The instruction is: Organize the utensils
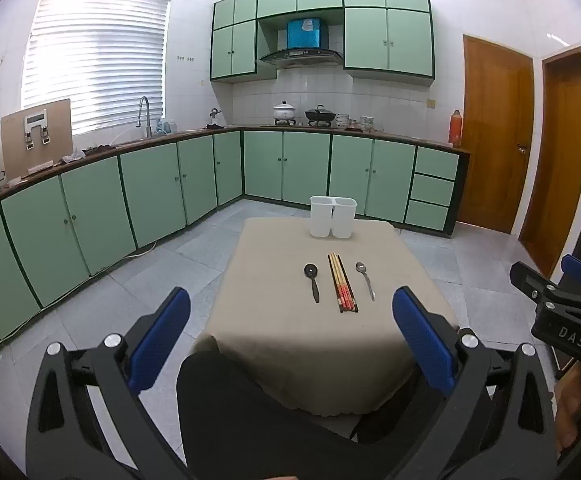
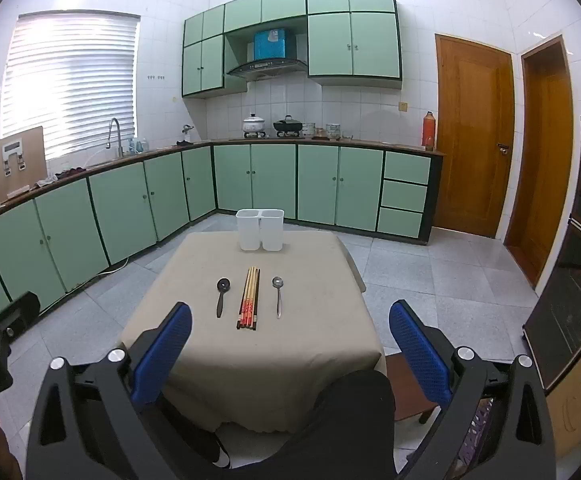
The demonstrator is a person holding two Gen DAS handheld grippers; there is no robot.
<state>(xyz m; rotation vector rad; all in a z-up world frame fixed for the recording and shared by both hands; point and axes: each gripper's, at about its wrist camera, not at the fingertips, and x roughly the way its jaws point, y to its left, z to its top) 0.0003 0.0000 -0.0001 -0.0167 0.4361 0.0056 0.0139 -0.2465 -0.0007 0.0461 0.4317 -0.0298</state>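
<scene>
Both grippers, left (image 1: 290, 334) and right (image 2: 290, 338), gape wide and empty short of a cloth-covered table (image 2: 310, 344) bearing a black spoon (image 2: 221, 295), chopsticks (image 2: 248, 298), a steel spoon (image 2: 278, 294) and a white two-compartment holder (image 2: 260, 229).

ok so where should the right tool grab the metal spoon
Grip the metal spoon mid-handle, coming straight down from above. It lies flat on the tablecloth, handle toward the person, with clear cloth on both sides, so the open right tool can straddle the thin handle across its width.
</scene>
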